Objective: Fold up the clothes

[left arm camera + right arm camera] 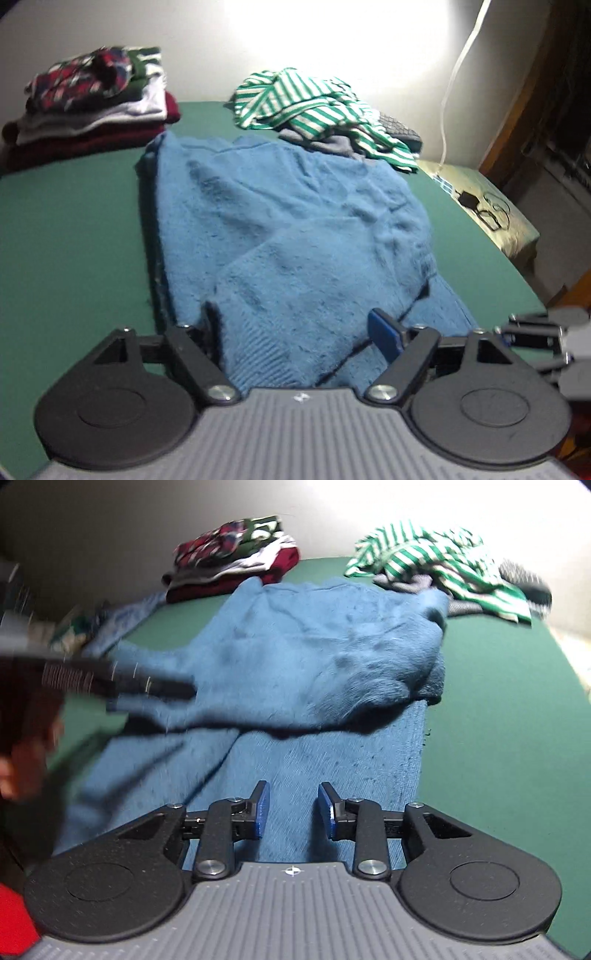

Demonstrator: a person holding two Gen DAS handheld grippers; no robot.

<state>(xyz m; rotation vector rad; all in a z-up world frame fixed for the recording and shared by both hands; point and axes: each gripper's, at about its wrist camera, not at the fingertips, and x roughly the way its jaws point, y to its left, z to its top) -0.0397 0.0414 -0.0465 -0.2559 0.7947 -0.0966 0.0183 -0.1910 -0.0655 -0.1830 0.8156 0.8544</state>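
The blue sweater (288,229) lay spread on the green surface (70,221), directly ahead of and beneath both tools. The left tool (299,332) stood wide, a ribbed sleeve cuff between its fingers (whether the pads pressed it, I could not tell). The right tool (293,808) hovered over the sweater's lower part, its jaws partly apart with nothing gripped. Beyond the sweater, a folded stack (92,107) sat far left, and a striped green-and-white garment (314,103) far right.
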